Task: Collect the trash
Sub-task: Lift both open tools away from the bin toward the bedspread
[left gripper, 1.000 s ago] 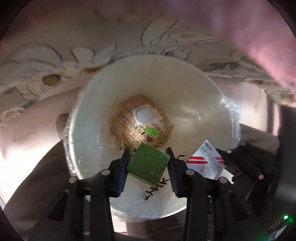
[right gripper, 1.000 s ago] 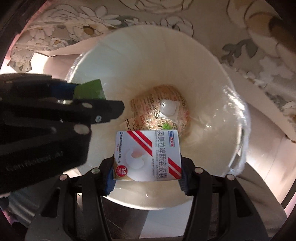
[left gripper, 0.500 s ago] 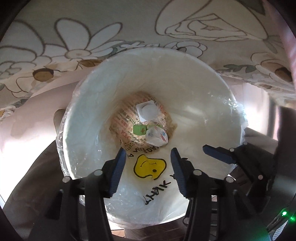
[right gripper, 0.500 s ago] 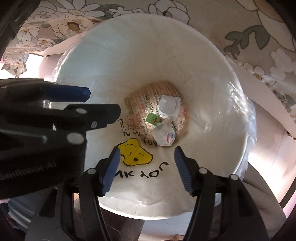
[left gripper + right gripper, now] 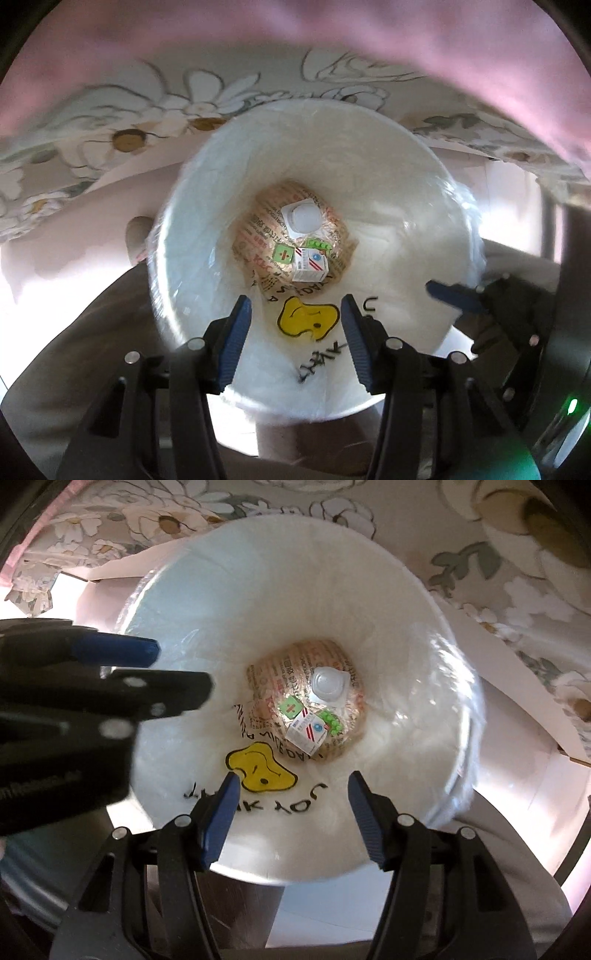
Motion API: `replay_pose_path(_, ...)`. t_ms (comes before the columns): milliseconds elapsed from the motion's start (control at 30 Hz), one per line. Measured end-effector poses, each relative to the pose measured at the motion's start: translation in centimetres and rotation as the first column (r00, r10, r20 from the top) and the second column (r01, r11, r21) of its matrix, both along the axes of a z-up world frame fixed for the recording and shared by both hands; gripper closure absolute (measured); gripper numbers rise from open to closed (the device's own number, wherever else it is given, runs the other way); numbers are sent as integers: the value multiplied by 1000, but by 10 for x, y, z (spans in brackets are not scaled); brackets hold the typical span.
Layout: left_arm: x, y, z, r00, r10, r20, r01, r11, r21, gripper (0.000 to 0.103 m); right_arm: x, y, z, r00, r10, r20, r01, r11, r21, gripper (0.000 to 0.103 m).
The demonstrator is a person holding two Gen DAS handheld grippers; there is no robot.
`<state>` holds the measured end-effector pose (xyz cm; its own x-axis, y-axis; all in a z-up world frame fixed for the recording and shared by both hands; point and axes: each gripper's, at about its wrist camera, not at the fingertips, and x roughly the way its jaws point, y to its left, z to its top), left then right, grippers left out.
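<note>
Bin (image 5: pixel 417 192) ringed by floral cloth (image 5: pixel 147 110); medicine box (image 5: pixel 310 265) and green box (image 5: pixel 283 253) seen at bottom. Liner print partly read: "JOY". Left gripper (image 5: pixel 295 314) and right gripper (image 5: pixel 291 788) held above, jaws apart, empty.

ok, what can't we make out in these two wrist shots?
- Bin outside and floor under it: both views, hidden by its own rim.
- Print on the red-striped box: too small in both.
- Under the printed wrapper: hidden.
- Left gripper body: right view, blurred, cut off at left edge.
- Top of left view: pink blur.
</note>
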<state>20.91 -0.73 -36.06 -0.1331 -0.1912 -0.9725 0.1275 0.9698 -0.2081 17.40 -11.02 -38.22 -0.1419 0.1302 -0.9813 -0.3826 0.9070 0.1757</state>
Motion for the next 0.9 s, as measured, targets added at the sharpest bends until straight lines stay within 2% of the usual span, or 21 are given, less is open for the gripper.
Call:
replay_pose_path(167, -20, 6, 44, 995, -54, 78, 53, 998, 12, 47, -5, -14, 43, 998, -9, 65, 8, 1000, 8, 41)
replay_pose_path(367, -28, 10, 107, 975, -84, 203, 84, 996, 11, 45, -9, -33, 107, 985, -40, 169, 33, 998, 45, 41)
replay_pose_path(633, -18, 17, 199, 922, -101, 375, 94, 995, 36, 41, 1, -49, 201, 942, -42, 334, 23, 998, 62, 42)
replay_pose_path(767, -5, 22, 237, 890, -104, 443, 88, 994, 58, 39, 12, -51, 248, 905, -28, 425, 7, 999, 51, 36)
replay_pose_path(900, 12, 29, 272, 860, -109, 499, 78, 993, 84, 37, 27, -53, 292, 866, -27, 499, -2, 998, 58, 36)
